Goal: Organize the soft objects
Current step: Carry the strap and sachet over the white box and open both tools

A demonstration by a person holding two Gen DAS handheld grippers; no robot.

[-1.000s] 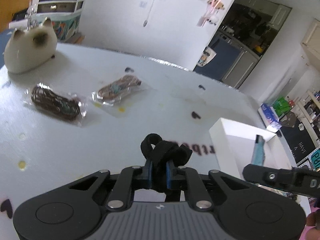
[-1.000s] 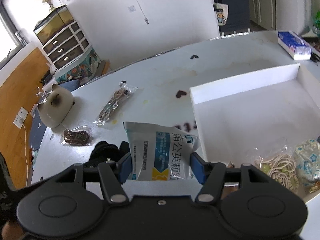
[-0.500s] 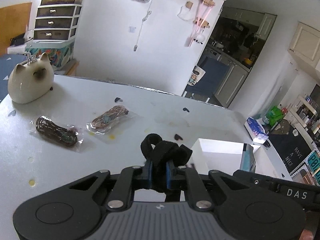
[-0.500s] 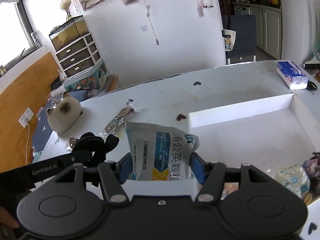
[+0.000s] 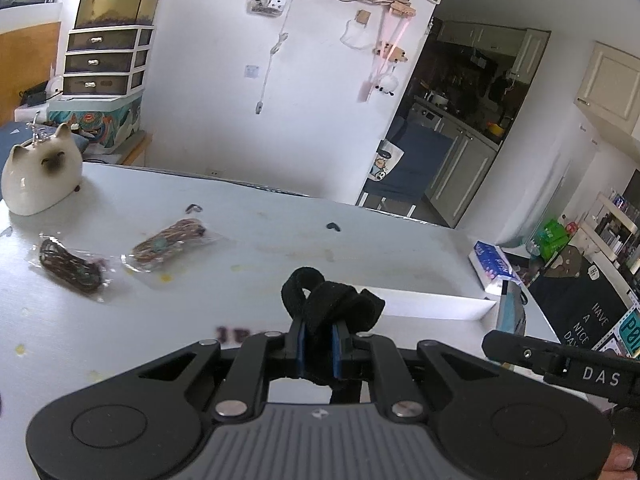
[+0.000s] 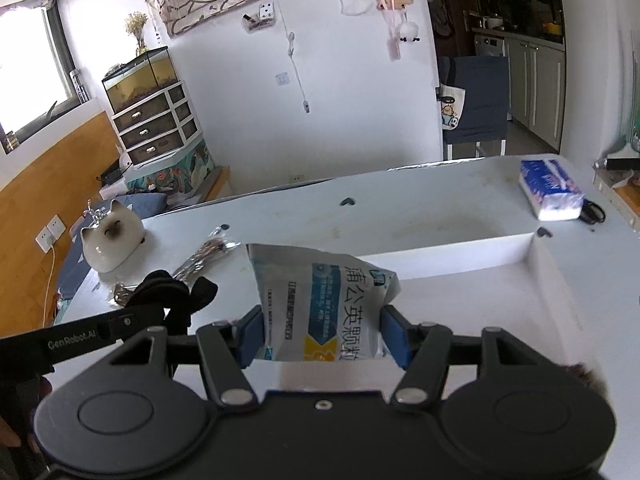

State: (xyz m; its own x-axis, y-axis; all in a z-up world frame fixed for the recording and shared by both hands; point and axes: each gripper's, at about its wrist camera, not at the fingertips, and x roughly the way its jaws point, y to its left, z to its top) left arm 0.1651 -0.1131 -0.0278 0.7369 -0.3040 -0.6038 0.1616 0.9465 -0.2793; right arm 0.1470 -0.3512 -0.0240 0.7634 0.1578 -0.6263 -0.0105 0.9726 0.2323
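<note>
My left gripper (image 5: 318, 346) is shut on a black fabric strap (image 5: 328, 308) and holds it above the white table. The strap also shows in the right wrist view (image 6: 168, 296). My right gripper (image 6: 322, 336) is shut on a white and blue sachet pack (image 6: 324, 300), held above the white tray (image 6: 460, 258). The tray's far wall shows in the left wrist view (image 5: 432, 308). Two bagged cord bundles lie on the table at the left, a dark one (image 5: 70, 270) and a brown one (image 5: 168, 244).
A ceramic cat (image 5: 38, 178) stands at the table's far left corner, also in the right wrist view (image 6: 110, 246). A tissue pack (image 6: 550, 194) lies at the far right of the table. A white wall stands behind the table.
Both grippers have risen and tilted up with their loads, so more of the room shows. The tray's contents at the lower right have dropped out of the right wrist view.
</note>
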